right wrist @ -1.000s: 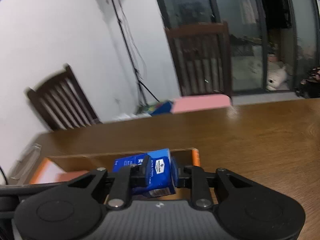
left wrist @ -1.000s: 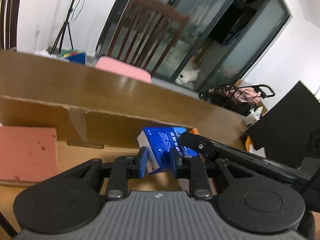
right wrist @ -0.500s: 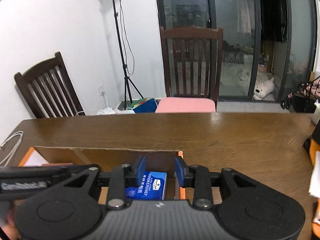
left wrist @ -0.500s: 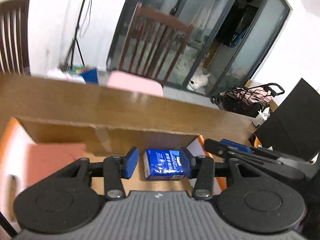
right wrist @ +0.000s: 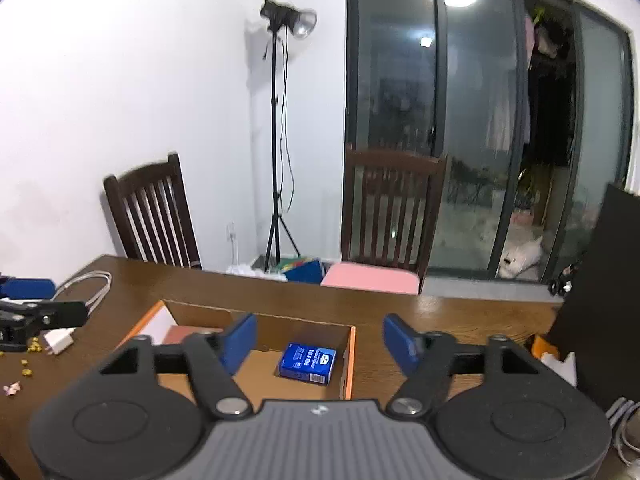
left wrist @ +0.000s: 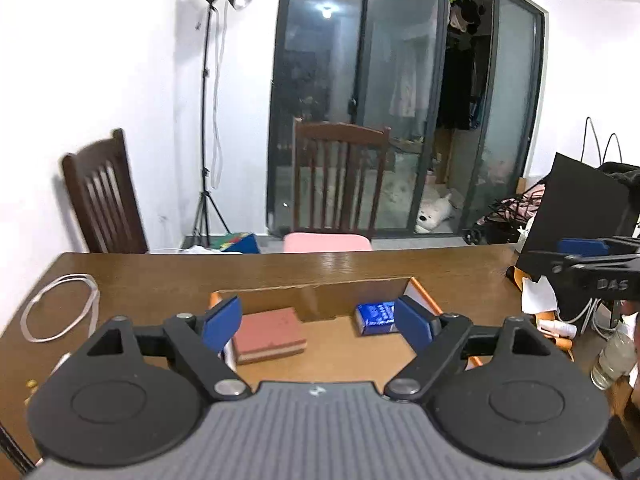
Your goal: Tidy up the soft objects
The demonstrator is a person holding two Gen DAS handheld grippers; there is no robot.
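Observation:
A blue tissue pack (right wrist: 307, 363) lies flat in the right part of an open cardboard box (right wrist: 349, 364) with orange edges; in the left wrist view the pack (left wrist: 374, 317) sits by the box's back wall (left wrist: 312, 300). A reddish sponge block (left wrist: 269, 333) lies in the box's left part. My left gripper (left wrist: 318, 326) hovers above and short of the box, its jaws opening, nothing between them. My right gripper (right wrist: 320, 342) is likewise raised, jaws opening and empty, the pack far below them.
The box rests on a brown wooden table (left wrist: 160, 276). A white cable loop (left wrist: 60, 308) lies at the left, a white charger plug (right wrist: 59, 340) and small scraps nearby. A black panel (right wrist: 600, 320), a bottle (left wrist: 610, 358) and papers crowd the right. Two wooden chairs (right wrist: 394, 208) stand behind the table.
Both grippers held the blue pack over the box, then let it go; it now lies in the box. Both have pulled up and back, jaws spreading wide.

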